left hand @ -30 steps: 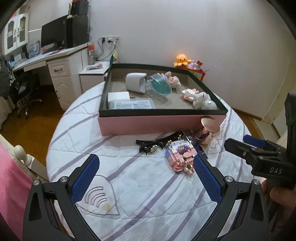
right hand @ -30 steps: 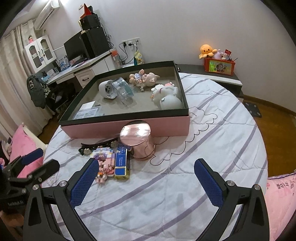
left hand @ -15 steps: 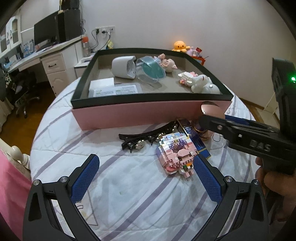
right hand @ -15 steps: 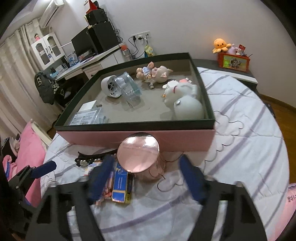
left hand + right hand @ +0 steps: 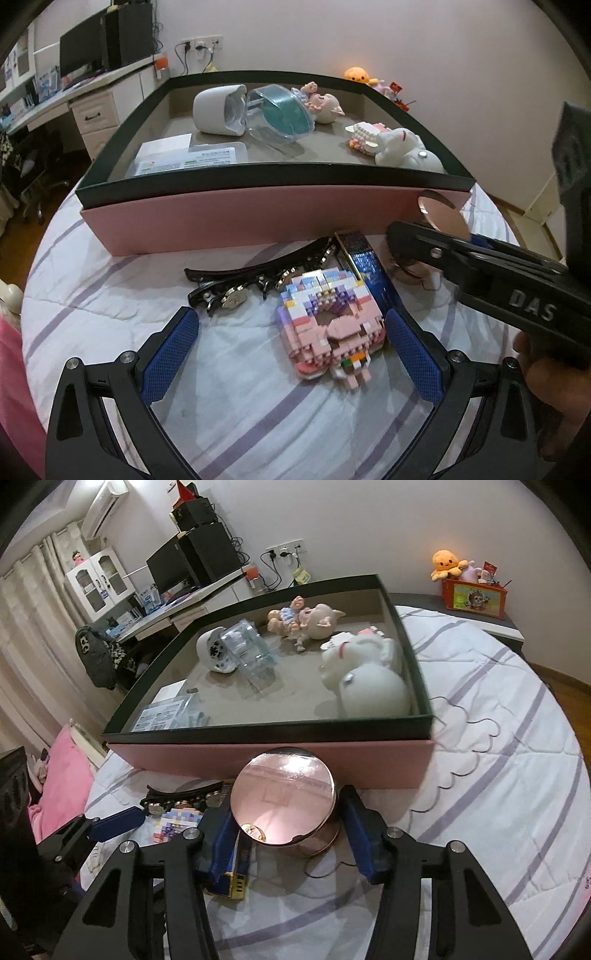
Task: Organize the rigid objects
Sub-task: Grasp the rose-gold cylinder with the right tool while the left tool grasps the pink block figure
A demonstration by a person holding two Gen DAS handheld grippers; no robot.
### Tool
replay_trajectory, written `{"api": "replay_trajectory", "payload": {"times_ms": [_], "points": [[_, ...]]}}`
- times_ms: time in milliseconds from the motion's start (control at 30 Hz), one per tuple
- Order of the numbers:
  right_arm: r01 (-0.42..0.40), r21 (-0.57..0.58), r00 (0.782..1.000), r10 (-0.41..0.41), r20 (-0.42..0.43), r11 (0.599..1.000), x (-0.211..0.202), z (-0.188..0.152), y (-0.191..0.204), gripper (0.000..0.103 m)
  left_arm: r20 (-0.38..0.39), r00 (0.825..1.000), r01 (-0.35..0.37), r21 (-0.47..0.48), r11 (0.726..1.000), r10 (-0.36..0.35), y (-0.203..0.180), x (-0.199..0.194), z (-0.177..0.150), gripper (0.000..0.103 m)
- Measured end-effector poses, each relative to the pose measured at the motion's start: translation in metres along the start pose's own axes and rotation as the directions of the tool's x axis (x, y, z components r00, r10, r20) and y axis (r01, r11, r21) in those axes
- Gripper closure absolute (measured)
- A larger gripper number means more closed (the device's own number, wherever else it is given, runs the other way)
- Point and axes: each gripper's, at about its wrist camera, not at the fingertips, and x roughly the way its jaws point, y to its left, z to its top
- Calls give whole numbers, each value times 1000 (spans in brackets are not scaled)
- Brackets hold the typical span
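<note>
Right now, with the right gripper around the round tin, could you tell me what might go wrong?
The right gripper brackets the pink tin, whose smooth round wall may slip when squeezed. The tin sits close against the pink tray, so lifting could catch its black rim. The blue box beside one finger may be nudged.

Rose-gold tin [image 5: 284, 799]; pink box [image 5: 258, 218] with black rim; white bedspread [image 5: 498, 775] with purple stripes; blue-padded black tongs [image 5: 291, 350].
</note>
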Motion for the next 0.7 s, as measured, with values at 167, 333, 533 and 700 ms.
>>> {"api": "replay_trajectory", "payload": {"times_ms": [167, 333, 533, 700], "points": [[8, 11, 1000, -8, 2, 1000, -1, 2, -7, 49, 23, 1000, 15, -33, 999, -14, 8, 1, 2, 10], [15, 6, 1000, -15, 1, 1000, 0, 2, -8, 49, 39, 999, 26, -7, 1000, -26, 8, -6, -5, 15], [31, -2, 1000, -31, -2, 1000, 0, 3, -4, 49, 30, 1000, 8, -4, 1000, -8, 8, 2, 1, 9], [43, -6, 999, -43, -5, 999, -1, 2, -2, 49, 37, 999, 25, -1, 1000, -25, 9, 1, 1, 15]]}}
